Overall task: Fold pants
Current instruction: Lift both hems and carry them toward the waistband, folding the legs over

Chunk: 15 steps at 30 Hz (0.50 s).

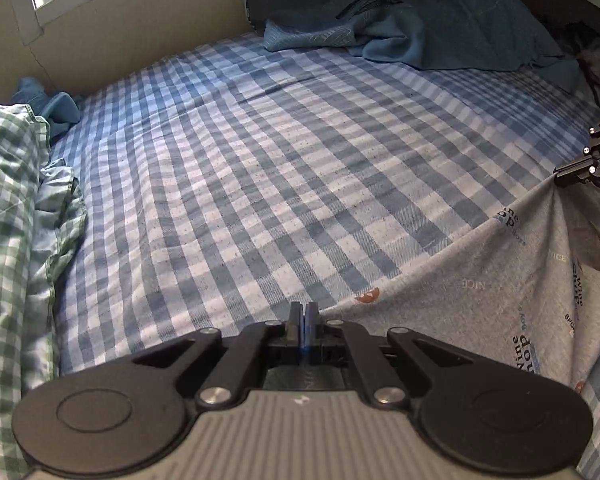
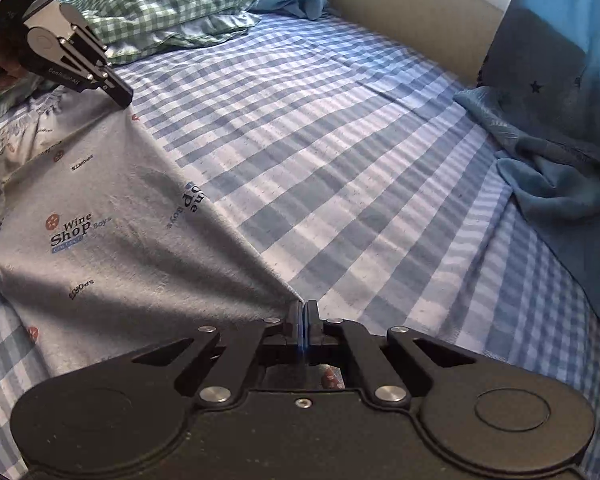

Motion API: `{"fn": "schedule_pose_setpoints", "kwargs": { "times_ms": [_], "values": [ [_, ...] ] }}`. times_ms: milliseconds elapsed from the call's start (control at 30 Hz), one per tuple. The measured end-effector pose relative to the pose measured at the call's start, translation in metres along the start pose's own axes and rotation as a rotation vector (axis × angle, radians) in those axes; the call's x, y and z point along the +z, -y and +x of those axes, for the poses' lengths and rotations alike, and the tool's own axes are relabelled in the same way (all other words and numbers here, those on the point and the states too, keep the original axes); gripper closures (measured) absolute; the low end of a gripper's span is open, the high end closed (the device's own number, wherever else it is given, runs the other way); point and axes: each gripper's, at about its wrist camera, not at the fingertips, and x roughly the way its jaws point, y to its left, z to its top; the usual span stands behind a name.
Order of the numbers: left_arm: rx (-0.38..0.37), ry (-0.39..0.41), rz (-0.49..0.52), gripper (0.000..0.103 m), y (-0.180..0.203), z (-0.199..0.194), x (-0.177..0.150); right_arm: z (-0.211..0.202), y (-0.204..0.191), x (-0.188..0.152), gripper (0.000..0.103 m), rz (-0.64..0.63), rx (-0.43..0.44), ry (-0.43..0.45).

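Observation:
The grey pants (image 1: pixel 500 280) with printed words and small orange marks hang stretched between my two grippers above the bed. My left gripper (image 1: pixel 304 310) is shut on one corner of the pants edge. My right gripper (image 2: pixel 305 308) is shut on the other corner of the same edge; it also shows in the left wrist view (image 1: pixel 560 174) at the far right. The left gripper shows in the right wrist view (image 2: pixel 125 100) at the upper left. The pants (image 2: pixel 112 216) drape down from the taut edge onto the sheet.
The bed has a blue and white checked sheet (image 1: pixel 260 160). A green checked pillow (image 1: pixel 8 200) lies at one end. A rumpled blue blanket (image 1: pixel 440 28) and a dark star-print cushion (image 2: pixel 556 60) lie at the other end. A beige wall (image 2: pixel 400 12) runs along the far side.

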Motion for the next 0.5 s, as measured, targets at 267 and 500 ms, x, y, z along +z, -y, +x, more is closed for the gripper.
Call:
{"fn": "schedule_pose_setpoints", "kwargs": {
  "times_ms": [267, 500],
  "values": [
    [-0.066, -0.028, -0.068, 0.095, -0.01, 0.022, -0.015, 0.049, 0.0, -0.005, 0.103, 0.021, -0.012, -0.121],
    [-0.064, -0.04, 0.002, 0.031, -0.049, -0.015, -0.036, 0.039, 0.002, -0.007, 0.043, 0.088, 0.085, -0.034]
  ]
}}
